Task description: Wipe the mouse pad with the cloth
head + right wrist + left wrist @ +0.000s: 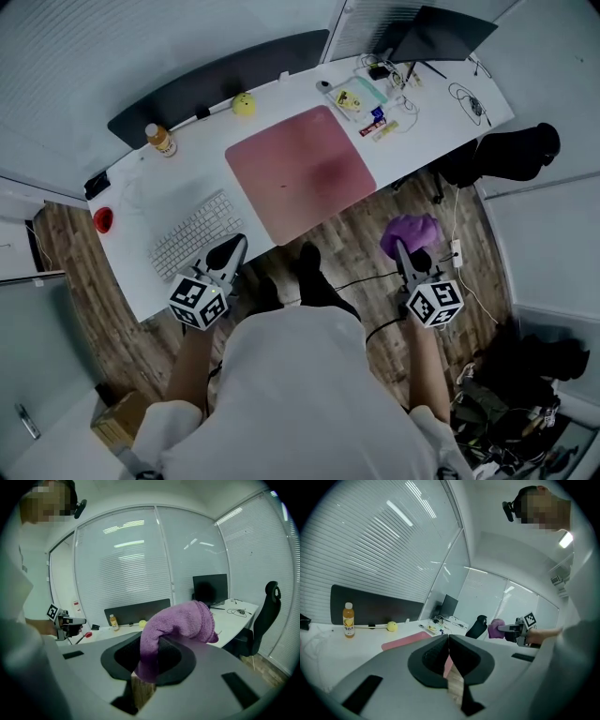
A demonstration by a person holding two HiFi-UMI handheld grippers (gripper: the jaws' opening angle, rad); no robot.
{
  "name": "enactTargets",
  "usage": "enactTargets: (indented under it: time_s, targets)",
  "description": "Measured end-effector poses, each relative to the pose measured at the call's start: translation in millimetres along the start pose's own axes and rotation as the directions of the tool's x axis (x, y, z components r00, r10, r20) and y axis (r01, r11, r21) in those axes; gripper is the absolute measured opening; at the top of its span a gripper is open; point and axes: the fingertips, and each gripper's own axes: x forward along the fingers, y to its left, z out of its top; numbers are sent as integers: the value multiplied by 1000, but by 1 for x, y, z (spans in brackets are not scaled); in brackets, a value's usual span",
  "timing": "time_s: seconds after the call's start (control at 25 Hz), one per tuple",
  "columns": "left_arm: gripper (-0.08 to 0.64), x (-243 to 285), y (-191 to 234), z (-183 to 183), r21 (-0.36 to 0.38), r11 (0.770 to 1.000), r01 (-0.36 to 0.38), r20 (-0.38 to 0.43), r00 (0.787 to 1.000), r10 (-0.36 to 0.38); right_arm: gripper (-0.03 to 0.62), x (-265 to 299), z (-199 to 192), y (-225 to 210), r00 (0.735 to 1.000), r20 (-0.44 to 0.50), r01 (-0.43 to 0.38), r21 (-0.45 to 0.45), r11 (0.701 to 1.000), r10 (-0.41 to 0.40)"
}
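A pink mouse pad (300,173) lies on the white desk (169,187), and its near edge shows in the left gripper view as the mouse pad (405,640). The purple cloth (410,232) hangs off the front of my right gripper (405,251), held off the desk's near edge over the wooden floor. In the right gripper view the cloth (176,625) is pinched between the jaws and folds over them. My left gripper (228,253) hovers by the desk's near edge beside the keyboard, its jaws pressed together with nothing in them, as the left gripper (449,645) view shows.
A white keyboard (194,232) lies left of the pad. A yellow ball (244,104), a drink bottle (160,139) and a red object (103,220) sit further back and left. Small items and cables (373,98) clutter the right end. A black chair (506,155) stands right of the desk.
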Motion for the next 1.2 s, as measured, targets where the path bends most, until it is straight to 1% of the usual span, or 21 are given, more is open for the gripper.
enactTargets:
  time_s: [0.12, 0.32, 0.64, 0.92, 1.2]
  targets:
    - [18, 14, 0, 2, -5, 1000, -26, 4, 1000, 26, 81, 15, 3, -17, 1000, -12, -25, -8, 1000, 25]
    - [18, 41, -4, -1, -45, 995, -83, 9, 996, 84, 81, 42, 5, -52, 994, -67, -85, -22, 996, 84]
    - [18, 83, -10, -14, -82, 985, -151, 11, 988, 153, 81, 88, -4, -108, 970, -185, -177, -82, 981, 160]
    - [18, 113, -11, -33, -115, 971, -209, -12, 978, 209, 81, 137, -27, -149, 929, -310, -253, -138, 958, 200]
    - [18, 127, -13, -55, -167, 945, -282, -47, 960, 278, 81, 183, -64, -180, 864, -457, -337, -209, 918, 213]
